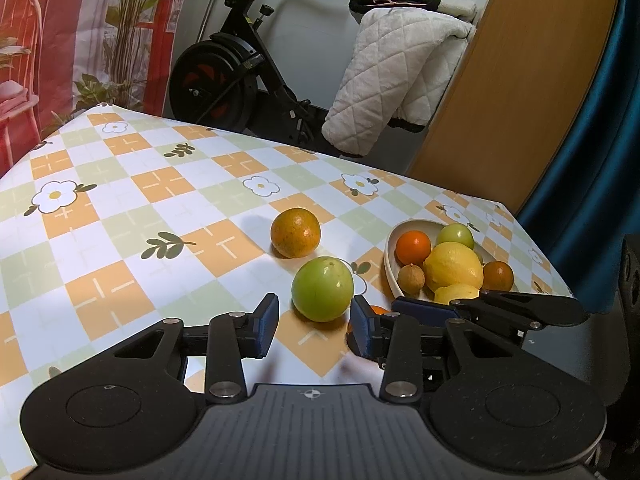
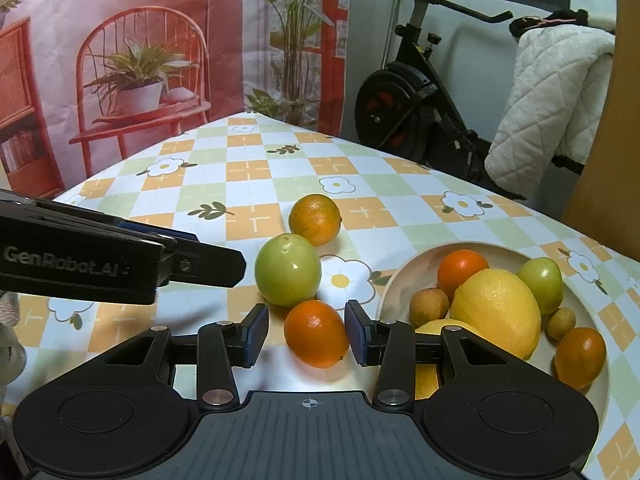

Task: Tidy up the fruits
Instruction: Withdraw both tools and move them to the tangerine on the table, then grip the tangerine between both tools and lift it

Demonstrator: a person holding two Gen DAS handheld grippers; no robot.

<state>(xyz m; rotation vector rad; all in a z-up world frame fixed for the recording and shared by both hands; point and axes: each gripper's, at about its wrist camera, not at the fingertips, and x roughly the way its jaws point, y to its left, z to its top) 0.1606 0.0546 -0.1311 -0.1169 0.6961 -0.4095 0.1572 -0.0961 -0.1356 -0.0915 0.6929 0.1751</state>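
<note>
Currently three fruits lie loose on the checked tablecloth (image 2: pixel 248 172) and the rest sit in the pale bowl (image 2: pixel 404 276) at my right, so I judge the collecting step to be more than half done. My right gripper (image 2: pixel 306 334) straddles the small orange (image 2: pixel 316 334); its blue pads (image 2: pixel 256 334) stand apart on either side of the fruit, the right-hand pad very near the peel, the left-hand one with a clear gap, so nothing is clamped. My left gripper (image 1: pixel 316 326) also stands apart and holds nothing; the green fruit (image 1: pixel 322 289) lies just ahead of its tips, not between them. The speckled orange (image 1: pixel 295 233) sits farther back, apart from both tools. Next move, as I see it: close the right pads on the small orange, lift it clear of the green fruit it nearly touches, and carry it rightward over the bowl rim. The bowl is already crowded with a big lemon (image 2: pixel 496 312), so a free spot needs choosing. Hard to read: from the left wrist view the small orange is almost wholly hidden behind my own right-hand pad; a second lemon in the bowl is covered by gripper linkage in both views; the bowl's near edge is cut off by the right gripper body.
</note>
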